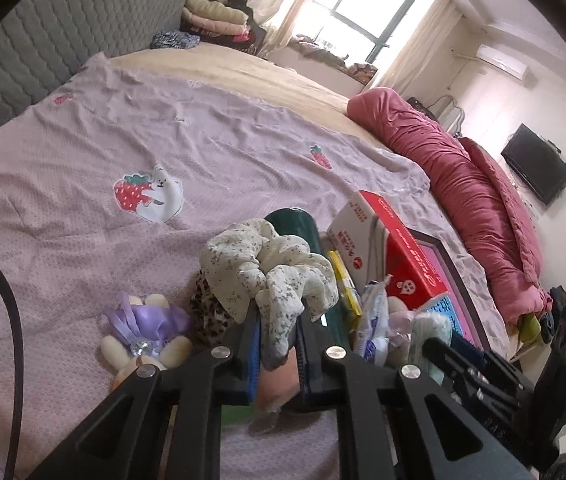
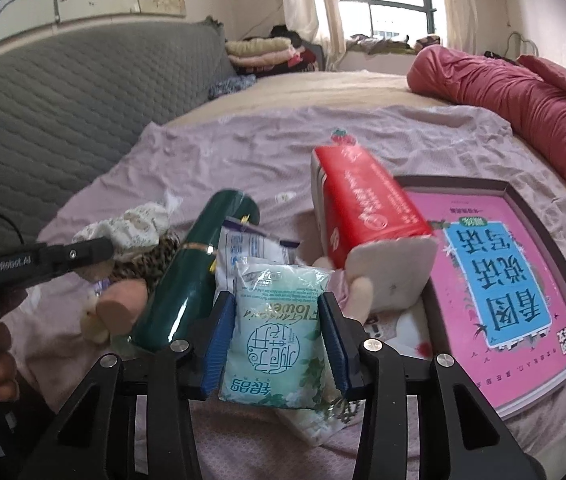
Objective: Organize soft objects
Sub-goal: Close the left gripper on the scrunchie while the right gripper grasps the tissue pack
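Pinching a cream floral cloth (image 1: 271, 272), my left gripper (image 1: 279, 340) sits at lower centre of its own view, blue-padded fingers (image 1: 254, 334) closed on a hanging fold; the rest of the cloth bunches above the fingertips and hides part of the dark green cylinder (image 1: 303, 224) behind it. Below the fingers a peach-coloured soft shape is mostly hidden, and I cannot identify it. At lower left, a plush doll in a purple dress (image 1: 145, 328) lies on the lilac bedspread (image 1: 83, 140), its head cut off by my gripper's frame. A leopard-print fabric (image 1: 209, 316) shows just beside the doll, largely covered by the cloth.

In the right wrist view, my right gripper (image 2: 277, 344) holds a pale green tissue pack (image 2: 275, 332) between its pads (image 2: 219, 344) at lower centre. Both pads touch the pack's sides. A second, white-and-blue packet (image 2: 247, 248) stands behind it, half hidden. The green cylinder (image 2: 199, 276) lies tilted just left of the pack. A red-and-white box (image 2: 367, 208) leans at centre right, its lower end over a pink book in a dark tray (image 2: 499, 280); a plush shape beneath the box is too covered to name. The left gripper (image 2: 83, 254) enters from the left edge, with the floral cloth (image 2: 139, 224) at its tip. A rolled red quilt (image 2: 523, 96) lies at upper right.
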Tool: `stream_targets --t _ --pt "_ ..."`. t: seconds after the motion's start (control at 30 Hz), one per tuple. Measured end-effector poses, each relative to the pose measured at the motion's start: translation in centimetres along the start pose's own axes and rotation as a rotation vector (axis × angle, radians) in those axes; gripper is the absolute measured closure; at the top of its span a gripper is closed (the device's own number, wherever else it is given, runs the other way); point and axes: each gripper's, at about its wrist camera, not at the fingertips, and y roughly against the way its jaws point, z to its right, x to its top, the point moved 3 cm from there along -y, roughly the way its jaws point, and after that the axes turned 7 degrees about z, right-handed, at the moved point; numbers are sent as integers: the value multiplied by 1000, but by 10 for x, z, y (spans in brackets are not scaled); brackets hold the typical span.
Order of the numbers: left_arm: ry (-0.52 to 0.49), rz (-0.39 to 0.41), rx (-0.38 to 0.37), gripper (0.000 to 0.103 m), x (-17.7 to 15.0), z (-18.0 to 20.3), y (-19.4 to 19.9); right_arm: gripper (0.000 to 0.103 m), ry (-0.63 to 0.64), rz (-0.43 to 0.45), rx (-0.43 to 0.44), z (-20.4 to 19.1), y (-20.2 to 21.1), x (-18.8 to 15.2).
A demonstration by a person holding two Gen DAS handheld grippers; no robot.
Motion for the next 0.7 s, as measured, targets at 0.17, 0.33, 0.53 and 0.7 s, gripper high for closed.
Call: stream_targets --t 0.17,0.33,0.53,0.7 --pt "-15 1 -7 89 -6 14 10 59 -4 49 -9 5 13 7" --pt "-48 13 -29 89 -9 36 23 59 -17 94 -29 18 26 12" --pt "-126 34 -45 89 -13 78 34 59 -74 129 -63 41 40 15" --pt "-154 25 -71 89 -16 110 33 59 -99 159 -73 54 49 18"
